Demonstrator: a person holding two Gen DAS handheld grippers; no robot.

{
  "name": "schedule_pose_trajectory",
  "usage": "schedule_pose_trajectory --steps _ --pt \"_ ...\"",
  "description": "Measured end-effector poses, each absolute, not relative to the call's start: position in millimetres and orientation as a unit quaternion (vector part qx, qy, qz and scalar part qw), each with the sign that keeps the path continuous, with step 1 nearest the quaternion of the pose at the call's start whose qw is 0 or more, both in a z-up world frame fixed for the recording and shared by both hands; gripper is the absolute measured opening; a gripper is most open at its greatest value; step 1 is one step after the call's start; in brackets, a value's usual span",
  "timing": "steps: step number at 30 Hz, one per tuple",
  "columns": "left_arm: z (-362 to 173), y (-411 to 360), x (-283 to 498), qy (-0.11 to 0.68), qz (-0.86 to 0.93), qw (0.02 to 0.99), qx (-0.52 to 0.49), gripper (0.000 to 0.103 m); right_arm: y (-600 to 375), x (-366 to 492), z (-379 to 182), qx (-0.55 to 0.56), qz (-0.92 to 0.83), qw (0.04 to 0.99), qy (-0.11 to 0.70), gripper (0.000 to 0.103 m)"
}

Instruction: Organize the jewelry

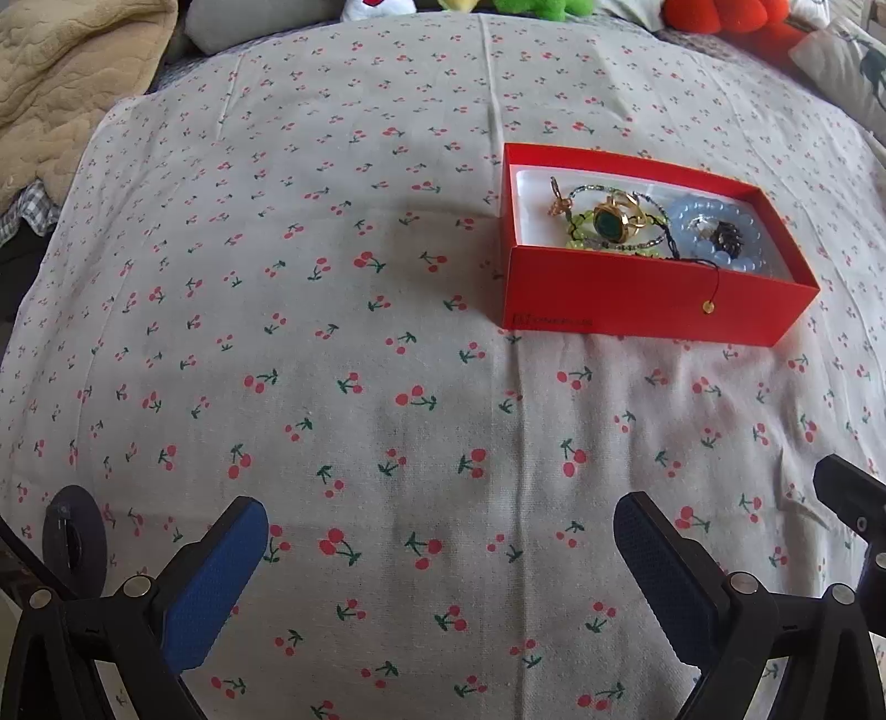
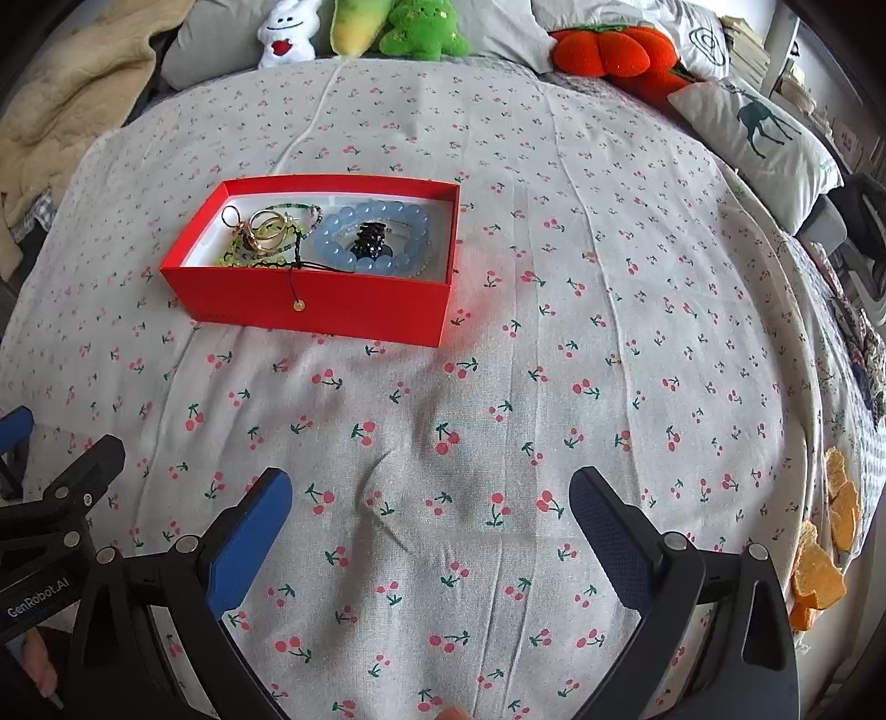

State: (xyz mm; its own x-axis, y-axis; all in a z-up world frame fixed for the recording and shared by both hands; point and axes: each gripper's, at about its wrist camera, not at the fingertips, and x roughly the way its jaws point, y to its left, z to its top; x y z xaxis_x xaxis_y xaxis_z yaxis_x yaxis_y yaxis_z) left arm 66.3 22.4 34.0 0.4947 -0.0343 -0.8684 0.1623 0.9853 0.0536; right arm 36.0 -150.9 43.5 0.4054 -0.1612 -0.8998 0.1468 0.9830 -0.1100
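Observation:
A red open box [image 1: 637,302] [image 2: 310,302] sits on the cherry-print cloth [image 1: 332,332] [image 2: 554,332]. Inside lie a pale blue bead bracelet [image 1: 714,221] [image 2: 376,219], a black hair clip [image 1: 726,237] [image 2: 370,238], a gold ring with a green stone [image 1: 610,224], gold rings [image 2: 266,228] and green bead strings [image 1: 581,235] [image 2: 232,255]. A black cord with a gold disc [image 1: 707,307] [image 2: 299,305] hangs over the front wall. My left gripper [image 1: 440,559] is open and empty, well in front of the box. My right gripper [image 2: 429,531] is open and empty, in front and to the right of it.
Plush toys [image 2: 421,27] and an orange plush [image 2: 609,50] line the far edge. A beige blanket [image 1: 66,83] lies at the far left, a deer-print pillow [image 2: 758,144] at the far right. Orange pieces [image 2: 825,554] lie off the cloth's right edge.

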Motion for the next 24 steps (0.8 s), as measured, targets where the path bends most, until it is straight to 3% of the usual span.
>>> schedule_pose_trajectory --steps 24 --pt "32.1 17.2 63.7 0.500 -0.060 0.861 0.070 0.102 -150.6 34.8 42.2 -0.005 -0.093 0.837 0.539 0.102"
